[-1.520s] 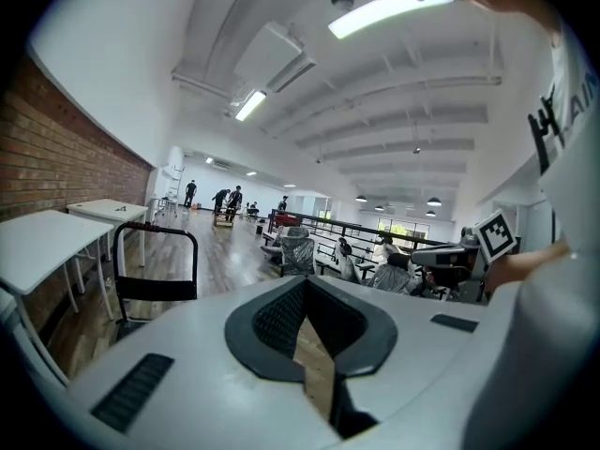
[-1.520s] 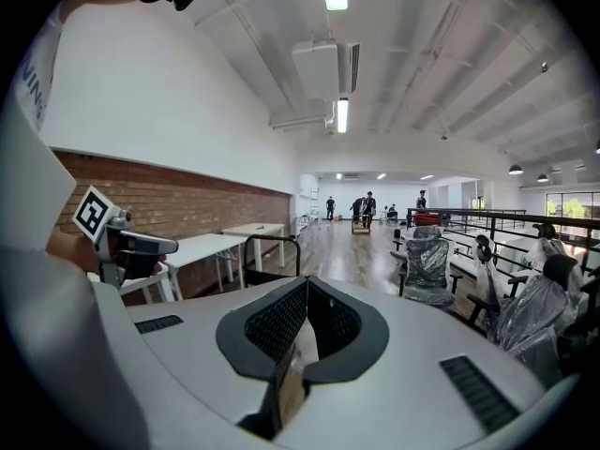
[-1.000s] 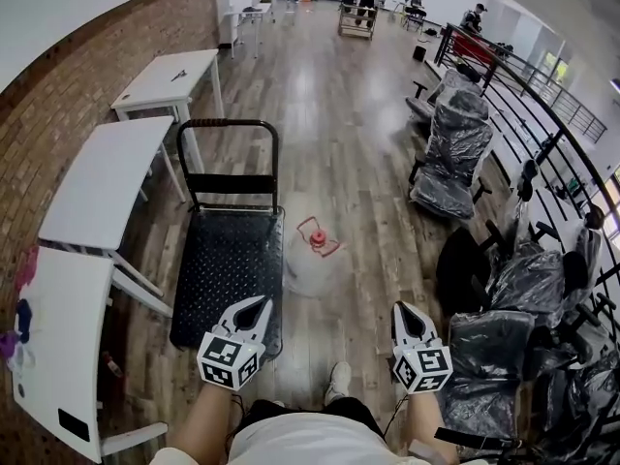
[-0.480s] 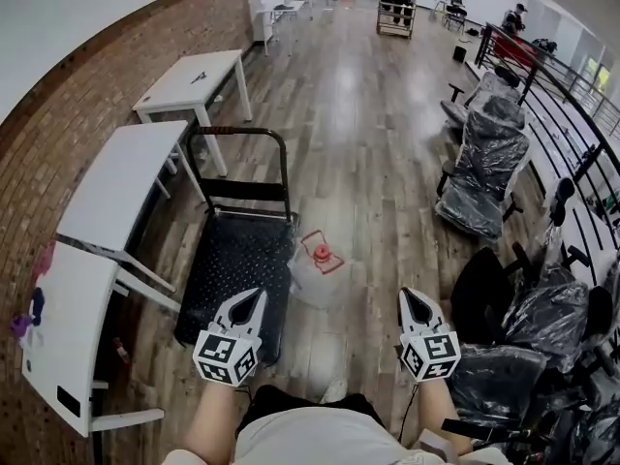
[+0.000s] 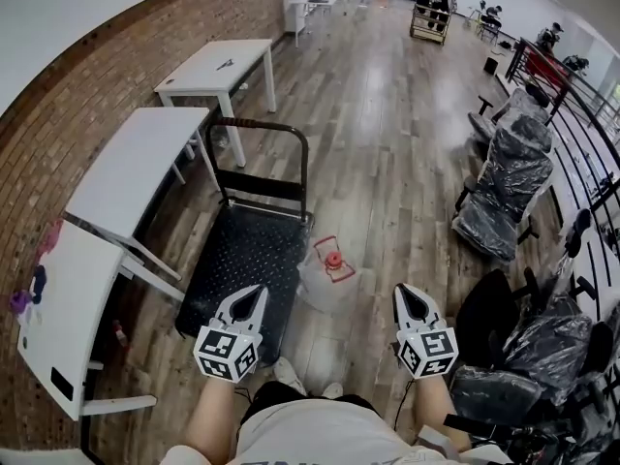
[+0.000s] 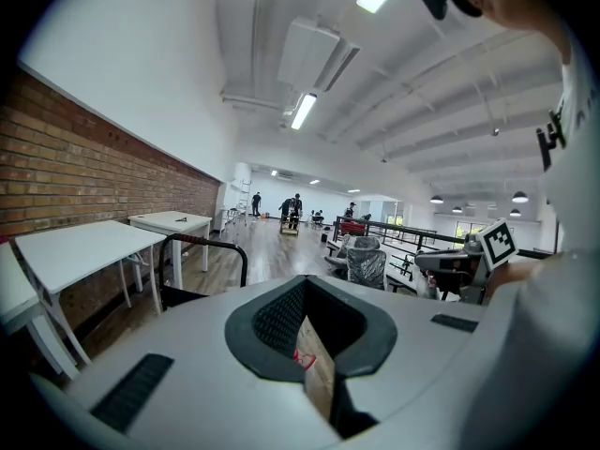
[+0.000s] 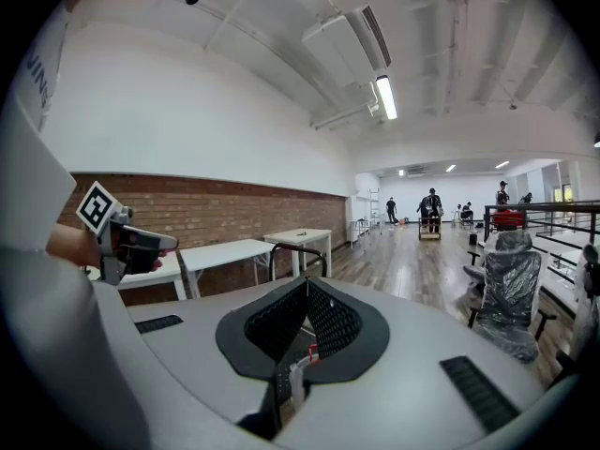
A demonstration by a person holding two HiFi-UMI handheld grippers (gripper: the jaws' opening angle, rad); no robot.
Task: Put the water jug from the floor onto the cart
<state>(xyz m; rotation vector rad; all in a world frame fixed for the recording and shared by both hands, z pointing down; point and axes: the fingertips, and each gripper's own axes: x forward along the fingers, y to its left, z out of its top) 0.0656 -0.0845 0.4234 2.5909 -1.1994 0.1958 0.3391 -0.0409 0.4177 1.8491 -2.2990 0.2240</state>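
Beside the cart (image 5: pixel 237 260), water jug (image 5: pixel 325 281) may topple if left gripper (image 5: pixel 258 294) and right gripper (image 5: pixel 403 293) arrive with jaws together, as now.

I find a large open office or lab hall: brick wall (image 5: pixel 116 95), white tables (image 5: pixel 136 168), plastic-wrapped chairs (image 5: pixel 504 197) by a railing (image 5: pixel 572 114), plank floor (image 5: pixel 378 134), strip lights (image 7: pixel 384 97) overhead.

The water jug (image 5: pixel 329 274) stands on the floor (image 5: pixel 387 153) just right of the cart (image 5: pixel 242 260), ahead of and between the left gripper (image 5: pixel 259 290) and the right gripper (image 5: pixel 401 290), with tables (image 5: pixel 136 168) at left and chairs (image 5: pixel 504 197) at right.
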